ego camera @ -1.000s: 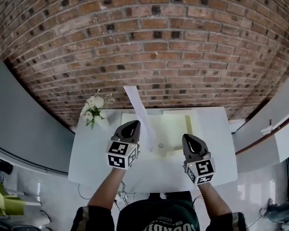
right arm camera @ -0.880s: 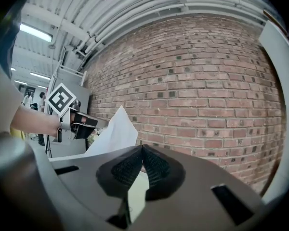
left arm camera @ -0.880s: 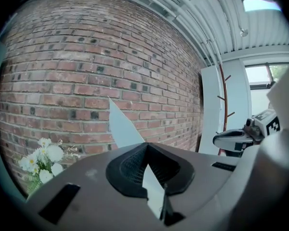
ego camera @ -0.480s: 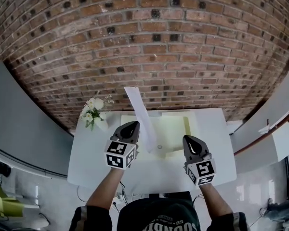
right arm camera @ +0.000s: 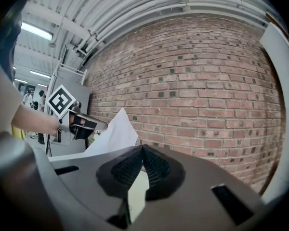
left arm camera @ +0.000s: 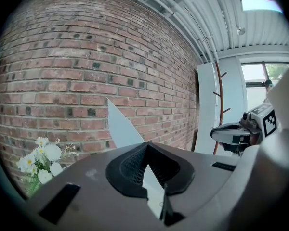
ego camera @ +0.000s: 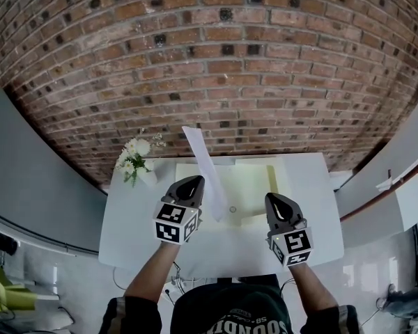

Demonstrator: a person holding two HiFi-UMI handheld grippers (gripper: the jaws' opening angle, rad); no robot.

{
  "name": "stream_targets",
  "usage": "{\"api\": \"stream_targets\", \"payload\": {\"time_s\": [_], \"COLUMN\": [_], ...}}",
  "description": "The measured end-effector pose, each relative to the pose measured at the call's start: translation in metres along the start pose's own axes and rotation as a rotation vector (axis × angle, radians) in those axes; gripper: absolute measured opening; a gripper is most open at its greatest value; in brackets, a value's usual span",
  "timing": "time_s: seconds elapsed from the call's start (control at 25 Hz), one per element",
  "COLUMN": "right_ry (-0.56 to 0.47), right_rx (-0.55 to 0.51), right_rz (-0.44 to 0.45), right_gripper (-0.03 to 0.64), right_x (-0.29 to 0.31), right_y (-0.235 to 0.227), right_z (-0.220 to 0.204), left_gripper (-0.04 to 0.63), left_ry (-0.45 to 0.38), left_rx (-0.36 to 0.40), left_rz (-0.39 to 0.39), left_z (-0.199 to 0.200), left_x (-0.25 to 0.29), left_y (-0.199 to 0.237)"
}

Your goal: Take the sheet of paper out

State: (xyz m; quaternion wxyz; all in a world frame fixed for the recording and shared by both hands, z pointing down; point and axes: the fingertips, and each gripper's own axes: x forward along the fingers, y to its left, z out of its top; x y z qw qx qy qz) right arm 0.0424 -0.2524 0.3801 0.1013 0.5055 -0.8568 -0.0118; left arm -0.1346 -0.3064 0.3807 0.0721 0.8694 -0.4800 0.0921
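A person (ego camera: 230, 315) in a dark printed top is standing at the near edge of a white table (ego camera: 139, 221), arms reaching forward over it with a two-jaw gripper in each hand. The left gripper (ego camera: 193, 181) is hanging above the tabletop, and its jaws are clamping shut on the sheet of paper (ego camera: 202, 162). In the left gripper view the sheet is running through the closed pads and rising beyond them as a pale pointed sliver against the bricks. From the head view the paper is standing up off the table as a long white strip. It is leaning away from the person, its lower end beside the left gripper and its top corner showing against the wall.

The right gripper (ego camera: 275, 202) is hovering level with the left one, a little apart from it on the person's right. Its jaws are pressing together at the tips, and only a pale surface is showing through the slit beneath the pads in the right gripper view. That view is also catching the raised sheet and the left gripper off to its left.

Between and just beyond the two grippers, a pale yellow folder (ego camera: 247, 186) is lying open and flat on the table. Further back, at the table's far left corner, a small bunch of white flowers (ego camera: 134, 157) is sitting. A red brick wall (ego camera: 216, 61) is filling the background behind the table.
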Motion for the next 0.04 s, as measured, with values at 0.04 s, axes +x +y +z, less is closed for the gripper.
{"api": "stream_targets", "payload": {"time_s": [0.04], "right_ry": [0.000], "right_rx": [0.000], "right_rz": [0.000], "right_gripper": [0.069], "right_x": [0.0017], "right_y": [0.0001], "right_z": [-0.0004], "left_gripper": [0.009], "left_ry": [0.002], "left_rx": [0.000], "left_rz": [-0.002], "left_z": [-0.0013], "left_x": [0.0008], "left_y": [0.0010]}}
